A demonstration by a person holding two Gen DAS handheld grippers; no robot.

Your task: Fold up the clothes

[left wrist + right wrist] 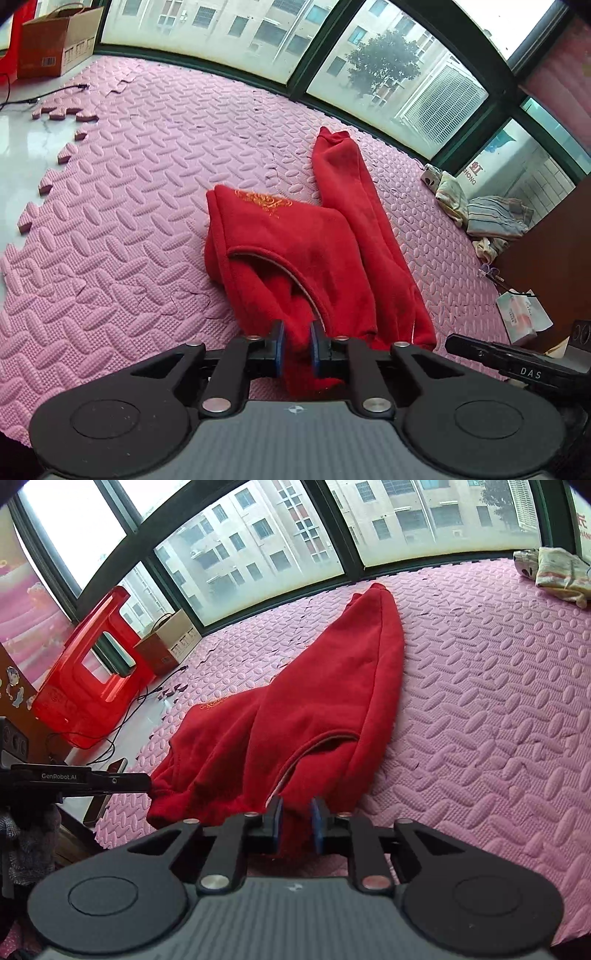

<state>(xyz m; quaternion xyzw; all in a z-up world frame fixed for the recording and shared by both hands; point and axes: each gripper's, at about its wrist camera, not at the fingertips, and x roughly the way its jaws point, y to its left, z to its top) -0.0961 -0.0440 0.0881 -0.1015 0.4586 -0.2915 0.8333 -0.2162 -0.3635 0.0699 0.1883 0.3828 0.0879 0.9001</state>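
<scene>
A red fleece garment (pixel 295 240) with gold embroidery lies partly folded on the pink foam mat (pixel 147 177); one long part stretches away toward the window. My left gripper (pixel 297 345) is shut on the garment's near edge, red cloth pinched between its blue pads. In the right wrist view the same garment (pixel 314 701) rises from the mat (pixel 480 701), and my right gripper (pixel 297 821) is shut on another part of its near edge. The left gripper's body (pixel 74 781) shows at the left, against the cloth. The right gripper's body (pixel 517 360) shows at the right of the left wrist view.
A pile of striped and pale clothes (pixel 480 210) lies at the mat's far right by the window. A cardboard box (pixel 55 40) stands far left. A red plastic stool (pixel 92 672) lies tipped with cables by it. A brown cabinet (pixel 554 251) stands at right.
</scene>
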